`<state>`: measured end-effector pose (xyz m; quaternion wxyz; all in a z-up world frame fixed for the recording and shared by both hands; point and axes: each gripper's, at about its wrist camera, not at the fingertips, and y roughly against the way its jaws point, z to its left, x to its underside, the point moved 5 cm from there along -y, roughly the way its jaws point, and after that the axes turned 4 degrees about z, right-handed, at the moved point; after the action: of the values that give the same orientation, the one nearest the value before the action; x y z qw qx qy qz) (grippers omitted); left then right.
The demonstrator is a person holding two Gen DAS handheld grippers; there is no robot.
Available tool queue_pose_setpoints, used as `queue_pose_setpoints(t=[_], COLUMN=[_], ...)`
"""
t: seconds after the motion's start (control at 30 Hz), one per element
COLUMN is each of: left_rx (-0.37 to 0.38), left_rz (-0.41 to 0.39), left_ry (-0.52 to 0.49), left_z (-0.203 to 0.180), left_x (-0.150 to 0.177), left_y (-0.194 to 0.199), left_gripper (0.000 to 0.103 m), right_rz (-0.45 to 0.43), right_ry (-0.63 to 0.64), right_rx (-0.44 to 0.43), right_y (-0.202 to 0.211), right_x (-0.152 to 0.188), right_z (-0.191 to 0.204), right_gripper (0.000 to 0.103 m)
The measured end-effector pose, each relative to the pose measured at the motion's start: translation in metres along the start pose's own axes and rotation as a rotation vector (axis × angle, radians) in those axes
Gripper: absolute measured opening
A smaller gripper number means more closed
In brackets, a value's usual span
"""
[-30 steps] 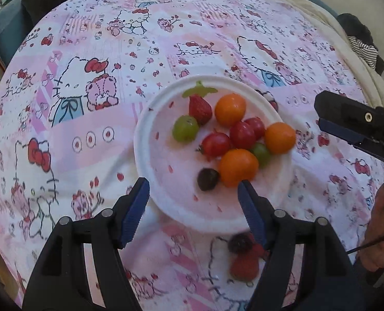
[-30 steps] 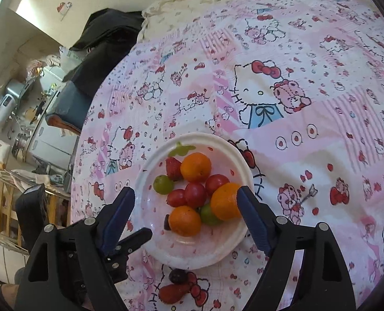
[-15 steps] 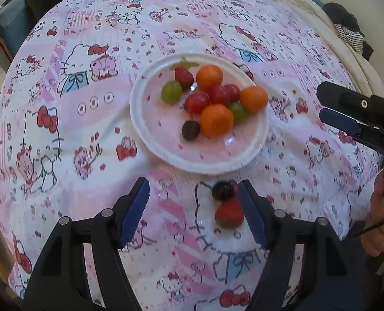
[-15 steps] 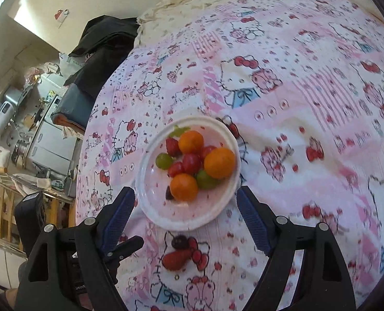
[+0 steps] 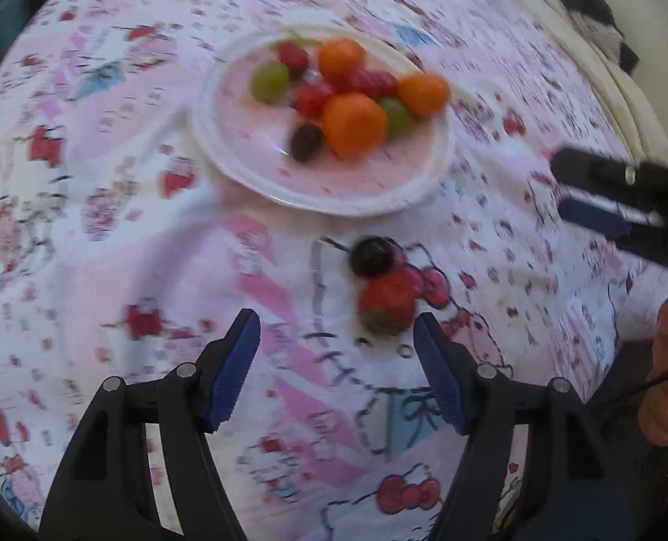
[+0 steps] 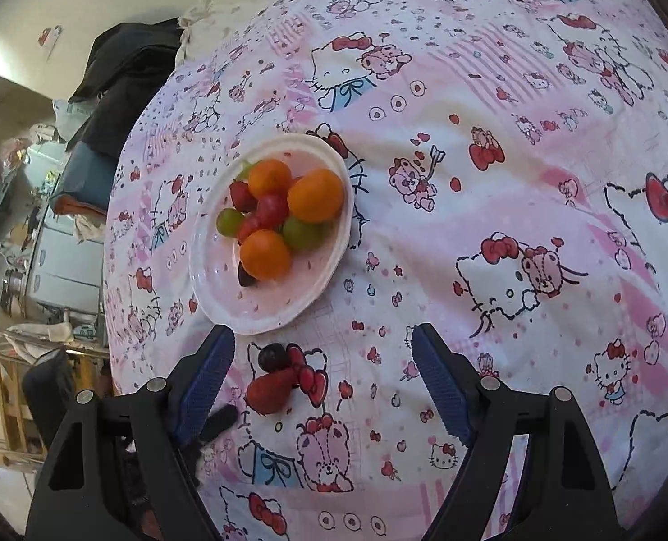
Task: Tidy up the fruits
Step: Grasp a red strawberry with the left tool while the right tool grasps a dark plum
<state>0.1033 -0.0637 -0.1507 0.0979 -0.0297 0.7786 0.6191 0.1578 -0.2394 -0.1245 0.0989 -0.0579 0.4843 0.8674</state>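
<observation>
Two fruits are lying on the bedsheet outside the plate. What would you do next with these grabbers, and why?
Probably lower the left gripper onto the red strawberry lying on the pink cartoon-print sheet. Its jaws are open and empty, and the strawberry and the dark round grape touching it lie just ahead of them, outside the white plate of fruit.

The bedsheet (image 6: 469,207) is soft printed cloth, matt and lightly creased. The plate (image 6: 320,279) looks smooth and faintly glossy. The oranges (image 6: 316,194) have a dull sheen; the dark grape (image 6: 272,357) shines. Each hand-held gripper (image 6: 322,378) is matt black plastic with ribbed blue pads (image 6: 440,383).
</observation>
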Motion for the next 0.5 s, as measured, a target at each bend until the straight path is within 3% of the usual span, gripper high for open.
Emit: queue_pose_setpoints(t=[0.1, 0.17, 0.3, 0.37, 0.5], left_rx=[0.010, 0.014, 0.000, -0.017, -0.012], left_rz=[0.009, 0.023, 0.020, 0.010, 0.010], left_ry=[-0.048, -0.067, -0.087, -0.126, -0.148], left_z=[-0.015, -0.023, -0.027, -0.031, -0.030], left_x=[-0.002, -0.004, -0.010, -0.012, -0.012], left_y=[-0.014, -0.024, -0.035, -0.036, -0.034], left_gripper=[0.066, 0.054, 0.049, 0.032, 0.028], right_rz=[-0.006, -0.017, -0.017, -0.013, -0.012], right_ry=[-0.004, -0.015, -0.037, -0.030, -0.020], right_rx=[-0.014, -0.021, -0.043, -0.045, -0.062], right_y=[0.003, 0.006, 0.008, 0.007, 0.006], right_x=[-0.001, -0.003, -0.005, -0.005, -0.007], right_z=[-0.002, -0.005, -0.008, -0.006, -0.001], right_gripper=[0.083, 0.083, 0.083, 0.083, 0.083])
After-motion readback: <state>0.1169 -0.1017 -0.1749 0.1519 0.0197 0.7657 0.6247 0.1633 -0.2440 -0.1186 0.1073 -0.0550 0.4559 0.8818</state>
